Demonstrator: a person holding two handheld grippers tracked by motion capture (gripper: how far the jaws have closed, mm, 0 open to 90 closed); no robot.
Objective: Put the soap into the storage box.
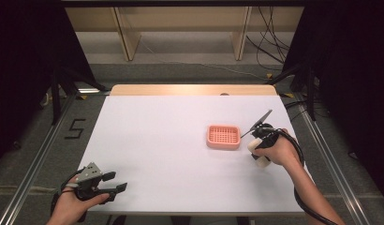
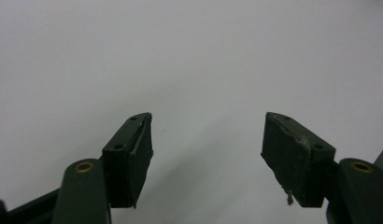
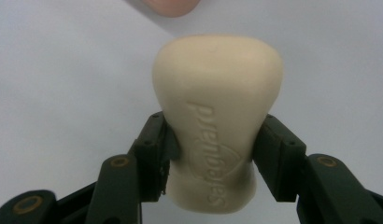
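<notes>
**Soap gripped near the desk's right edge**

Your right gripper [image 3: 213, 154] is clamped on the cream, waisted bar of soap [image 3: 217, 126], pads pressing its narrow middle, close to the right edge of the white desk [image 1: 157, 140]. The pink slotted plastic soap dish [image 1: 223, 136] sits just beside it, toward the centre. Your left gripper [image 1: 116, 182] rests at the near left corner, jaws apart and holding nothing, with bare desk between the two

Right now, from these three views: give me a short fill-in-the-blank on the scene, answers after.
1. The right gripper is shut on a cream bar of ____.
2. The soap dish on the table is ____ in colour.
3. The left gripper has its jaws ____, with nothing between them.
4. The soap is held to the ____ of the dish in the high view.

Answers: soap; pink; open; right
</notes>
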